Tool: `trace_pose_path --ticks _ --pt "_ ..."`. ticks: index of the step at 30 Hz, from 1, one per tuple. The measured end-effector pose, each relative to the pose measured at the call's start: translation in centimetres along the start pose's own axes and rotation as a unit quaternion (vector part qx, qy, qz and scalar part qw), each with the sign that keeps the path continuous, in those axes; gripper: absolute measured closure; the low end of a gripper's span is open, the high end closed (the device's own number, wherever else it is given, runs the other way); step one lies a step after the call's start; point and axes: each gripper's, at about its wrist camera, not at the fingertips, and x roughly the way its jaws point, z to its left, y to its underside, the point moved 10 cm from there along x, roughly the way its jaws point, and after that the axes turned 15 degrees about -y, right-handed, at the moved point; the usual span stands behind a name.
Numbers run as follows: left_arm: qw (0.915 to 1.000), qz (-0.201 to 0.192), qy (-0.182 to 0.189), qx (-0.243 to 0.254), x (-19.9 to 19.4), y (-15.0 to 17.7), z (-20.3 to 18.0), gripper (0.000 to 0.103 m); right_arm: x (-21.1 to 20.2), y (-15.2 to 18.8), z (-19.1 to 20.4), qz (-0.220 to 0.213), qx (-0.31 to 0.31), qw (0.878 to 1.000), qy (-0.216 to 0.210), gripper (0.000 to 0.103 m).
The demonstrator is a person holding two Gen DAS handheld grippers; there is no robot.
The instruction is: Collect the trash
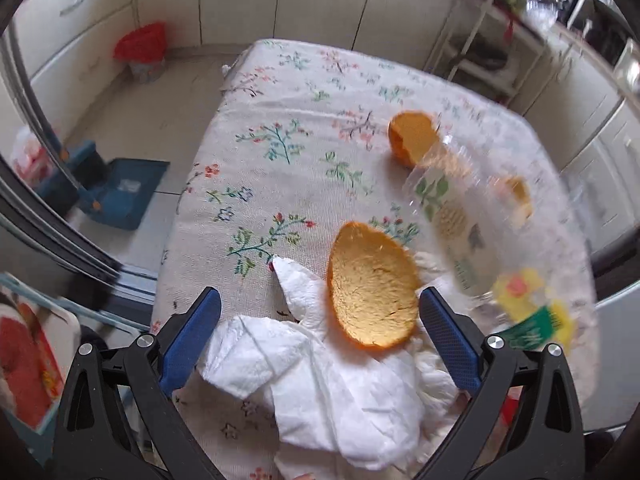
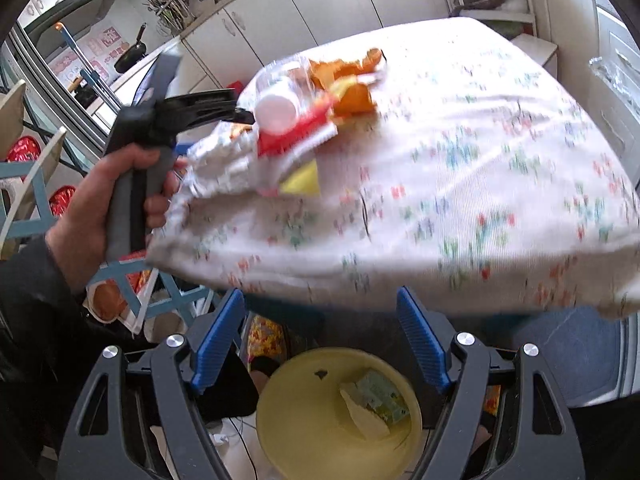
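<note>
place: a home kitchen.
cabinets: cream cupboard doors ran along the top of the frame.
cookware: a frying pan and a utensil rack stood at upper left.
table: a floral tablecloth covered it, centre frame.

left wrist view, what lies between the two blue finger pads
In the left wrist view, a large curved orange peel and crumpled white tissue paper lie between the pads.
</note>
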Motion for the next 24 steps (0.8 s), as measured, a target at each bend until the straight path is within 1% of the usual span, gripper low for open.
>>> trace_pose_path --ticks 2,4,5,6,9,12,14,17,21,24 --pt "0.9997 -0.018 0.013 -0.011 -1.2 -0.3 0.7 0.008 -0.2 -1.1 0.1 -0.003 -0.005 1.000 -0.005 0.027" --pt "0.9989 -0.039 0.018 -0.018 -2.6 -0.7 1.5 0.008 0.0 -2.5 0.2 -0.004 -0.007 1.000 -0.011 0.027" --pt "0.9985 -0.044 0.027 -0.021 -3.0 -0.9 1.7 0.008 0.1 -2.9 0.2 -0.002 -0.007 1.000 -0.015 0.027" --pt "0.9981 -0.045 0.035 -0.023 -3.3 -0.9 1.9 0.008 0.3 -3.4 0.2 0.002 -0.008 1.000 -0.016 0.027" --pt "0.9978 -0.046 0.042 -0.023 -3.4 -0.9 2.2 0.008 1.0 -4.8 0.3 0.010 -0.022 1.000 -0.017 0.027" --pt "0.9965 -0.038 0.069 -0.028 -3.1 -0.8 1.7 0.009 1.7 -5.5 0.3 0.014 -0.024 0.999 -0.024 0.027" --pt "0.9962 -0.036 0.076 -0.021 -2.6 -1.0 0.9 0.017 2.1 -5.9 -0.3 0.013 -0.013 1.000 -0.025 0.027" --pt "0.9958 -0.039 0.083 0.008 -2.0 -1.2 -0.9 0.025 2.4 -6.1 -1.2 0.011 0.005 1.000 -0.025 0.027" --pt "0.9951 -0.035 0.084 0.040 -0.8 -1.4 -3.0 0.031 2.3 -6.1 -2.1 0.009 0.023 0.999 -0.027 0.027" --pt "0.9951 -0.022 0.079 0.055 0.3 -1.2 -4.0 0.038 2.5 -6.3 -2.6 0.008 0.030 0.999 -0.028 0.027"
